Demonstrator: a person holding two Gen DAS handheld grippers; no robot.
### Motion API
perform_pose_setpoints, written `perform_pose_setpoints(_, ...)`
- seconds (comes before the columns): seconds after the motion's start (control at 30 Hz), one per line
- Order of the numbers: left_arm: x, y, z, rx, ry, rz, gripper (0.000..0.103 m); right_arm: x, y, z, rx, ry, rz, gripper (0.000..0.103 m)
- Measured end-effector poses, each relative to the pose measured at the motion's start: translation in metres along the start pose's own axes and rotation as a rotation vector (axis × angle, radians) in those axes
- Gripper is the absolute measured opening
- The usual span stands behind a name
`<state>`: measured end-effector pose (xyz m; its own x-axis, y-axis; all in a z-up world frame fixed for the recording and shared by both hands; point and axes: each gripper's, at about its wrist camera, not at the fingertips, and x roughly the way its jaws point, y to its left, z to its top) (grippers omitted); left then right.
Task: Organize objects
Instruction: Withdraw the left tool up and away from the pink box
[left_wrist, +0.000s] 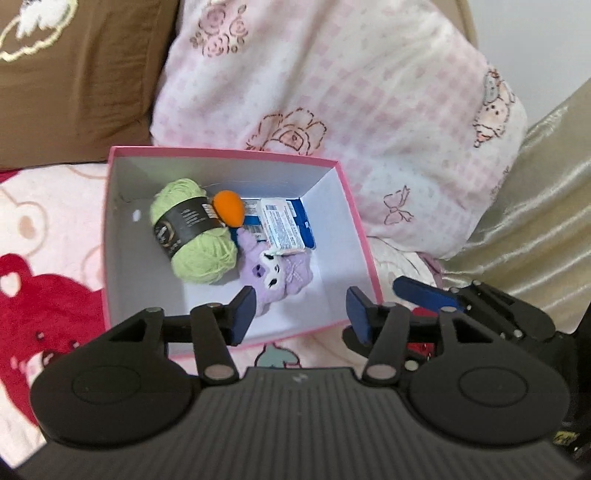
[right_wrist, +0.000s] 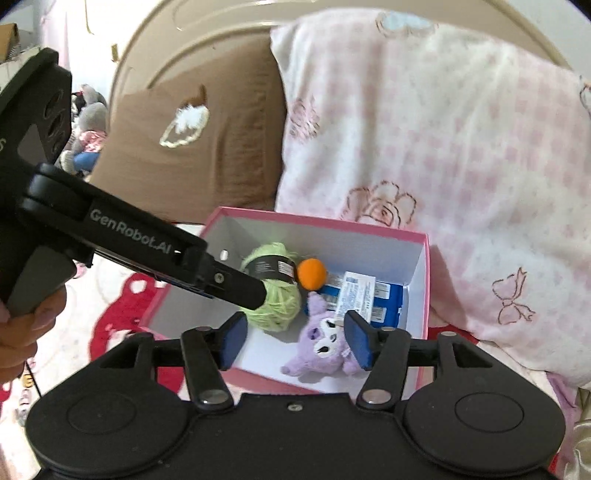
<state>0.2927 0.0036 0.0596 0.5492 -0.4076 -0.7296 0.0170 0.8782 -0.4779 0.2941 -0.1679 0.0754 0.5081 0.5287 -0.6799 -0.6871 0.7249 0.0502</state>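
A pink box (left_wrist: 354, 206) (right_wrist: 426, 280) with a white inside sits on the bed. In it lie a green yarn ball (left_wrist: 195, 232) (right_wrist: 277, 295), an orange ball (left_wrist: 229, 208) (right_wrist: 312, 272), a purple plush toy (left_wrist: 275, 275) (right_wrist: 321, 349) and a blue and white packet (left_wrist: 284, 223) (right_wrist: 364, 295). My left gripper (left_wrist: 301, 314) hovers above the box's near edge, open and empty. My right gripper (right_wrist: 295, 341) hangs over the near side of the box, open, with the plush seen beyond the gap. The left gripper's body crosses the right wrist view from the left.
A pink checked pillow (left_wrist: 351, 92) (right_wrist: 443, 147) and a brown pillow (left_wrist: 74, 81) (right_wrist: 207, 147) lie behind the box. A pink and red bear blanket (left_wrist: 48, 258) covers the bed. A shiny beige cloth (left_wrist: 535, 221) is at the right. A hand (right_wrist: 22, 332) holds the left gripper.
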Motion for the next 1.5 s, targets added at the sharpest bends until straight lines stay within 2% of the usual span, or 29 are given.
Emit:
perform_pose_setpoints(0.17, -0.026, -0.006, -0.014, 0.034, 0.012, 0.023, 0.059, -0.028, 0.016, -0.004, -0.02, -0.005, 0.007, 0.075)
perform_pose_setpoints(0.37, -0.048, -0.003, -0.032, 0.026, 0.017, 0.039, 0.063, -0.044, 0.034, -0.009, -0.043, 0.009, -0.001, 0.077)
perform_pose_setpoints(0.5, -0.065, 0.0, -0.049, 0.035, 0.01, 0.033, 0.068, -0.052, 0.045, -0.017, -0.088, 0.035, 0.015, 0.083)
perform_pose_setpoints(0.57, -0.072, 0.0, -0.057, 0.044, 0.004, 0.034, 0.071, -0.058, 0.047, -0.021, -0.085, 0.019, -0.002, 0.084)
perform_pose_setpoints(0.7, -0.085, -0.002, -0.072, 0.073, -0.008, 0.024, 0.077, -0.067, 0.044, -0.027, -0.034, 0.012, 0.031, 0.09)
perform_pose_setpoints(0.8, -0.089, -0.005, -0.079, 0.101, 0.0, 0.032, 0.08, -0.073, 0.045, -0.032, -0.017, 0.008, 0.037, 0.095)
perform_pose_setpoints(0.97, -0.094, -0.007, -0.089, 0.113, 0.012, 0.029, 0.086, -0.079, 0.056, -0.042, -0.073, 0.009, 0.027, 0.095)
perform_pose_setpoints(1.1, -0.097, -0.01, -0.091, 0.133, 0.029, 0.039, 0.096, -0.087, 0.063, -0.047, -0.104, 0.014, 0.036, 0.095)
perform_pose_setpoints(1.27, -0.093, -0.015, -0.092, 0.159, 0.071, 0.036, 0.101, -0.088, 0.074, -0.06, -0.201, 0.038, 0.038, 0.097)
perform_pose_setpoints(1.5, -0.083, -0.023, -0.107, 0.208, 0.087, 0.041, 0.103, -0.09, 0.07, -0.082, -0.19, 0.077, 0.059, 0.098)
